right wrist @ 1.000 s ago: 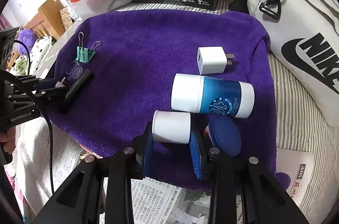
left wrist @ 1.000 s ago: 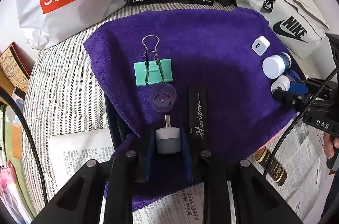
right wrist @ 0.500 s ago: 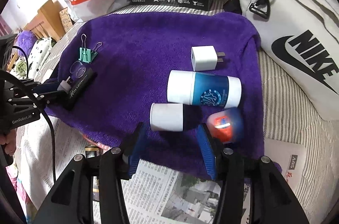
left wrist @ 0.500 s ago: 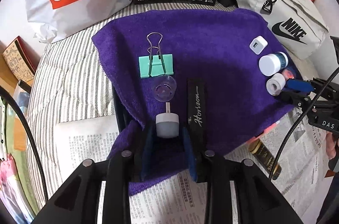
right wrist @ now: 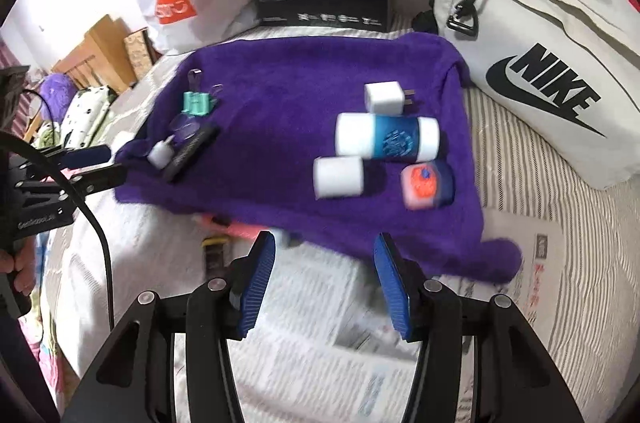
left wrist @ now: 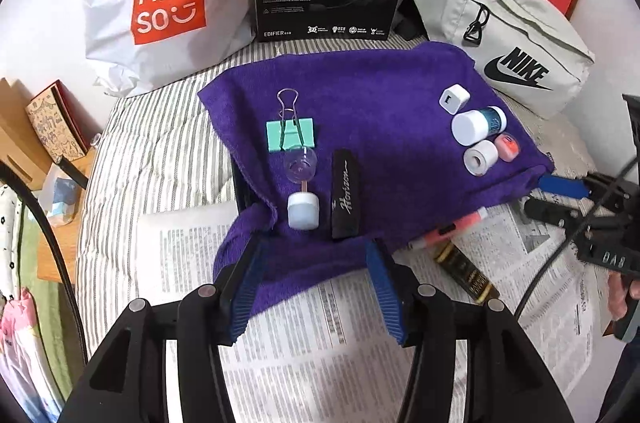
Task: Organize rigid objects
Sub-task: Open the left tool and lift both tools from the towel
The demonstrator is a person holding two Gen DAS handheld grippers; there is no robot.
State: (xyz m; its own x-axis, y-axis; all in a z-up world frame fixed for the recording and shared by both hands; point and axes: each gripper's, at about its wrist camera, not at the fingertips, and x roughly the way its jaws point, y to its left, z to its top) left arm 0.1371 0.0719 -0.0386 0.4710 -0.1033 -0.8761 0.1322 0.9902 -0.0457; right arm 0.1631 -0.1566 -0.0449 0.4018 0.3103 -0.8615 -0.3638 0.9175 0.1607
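Both grippers have just let go: the left gripper [left wrist: 316, 287] fingers have been opening and hold nothing, with the small grey cap [left wrist: 303, 211] lying free on the purple towel [left wrist: 372, 87] ahead. The right gripper [right wrist: 324, 279] is likewise parted and empty, the white cylinder [right wrist: 338, 177] released. Next, probably another loose item needs picking. No container is in use

Striped bedding [left wrist: 160, 151], white wall [left wrist: 48, 3]

Purple towel [left wrist: 380, 95] fuzzy matt cloth; binder clip [left wrist: 291, 139] matt green body, shiny wire handles; newspaper [left wrist: 304, 343] thin matt paper.
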